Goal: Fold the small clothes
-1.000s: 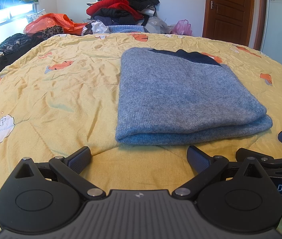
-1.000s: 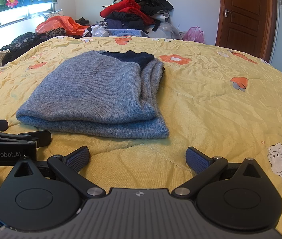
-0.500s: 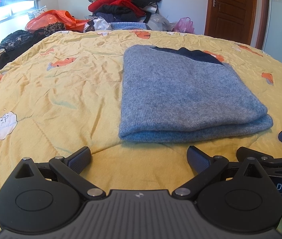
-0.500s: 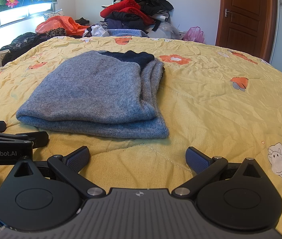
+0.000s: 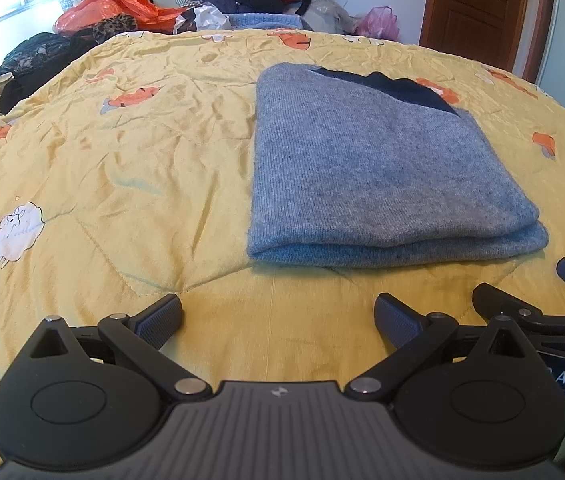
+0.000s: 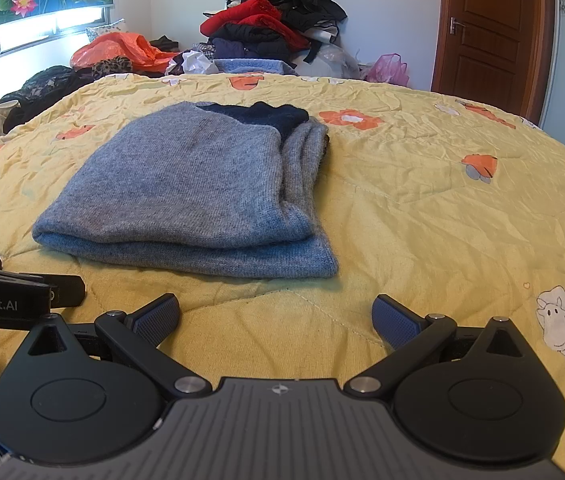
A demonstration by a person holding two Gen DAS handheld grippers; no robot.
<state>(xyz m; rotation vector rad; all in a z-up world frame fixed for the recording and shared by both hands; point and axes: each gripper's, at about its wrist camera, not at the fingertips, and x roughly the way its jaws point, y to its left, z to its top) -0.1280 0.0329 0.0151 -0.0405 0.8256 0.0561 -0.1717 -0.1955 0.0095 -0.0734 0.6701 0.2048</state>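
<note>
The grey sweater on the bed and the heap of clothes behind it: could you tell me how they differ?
The grey sweater is folded flat in neat layers; the heap of clothes is jumbled and unfolded. The sweater is one grey-blue piece with a dark navy part at its far end; the heap mixes red, black and other colours. The sweater lies on the yellow quilt; the heap rises beyond its far edge. Neither is held.
</note>
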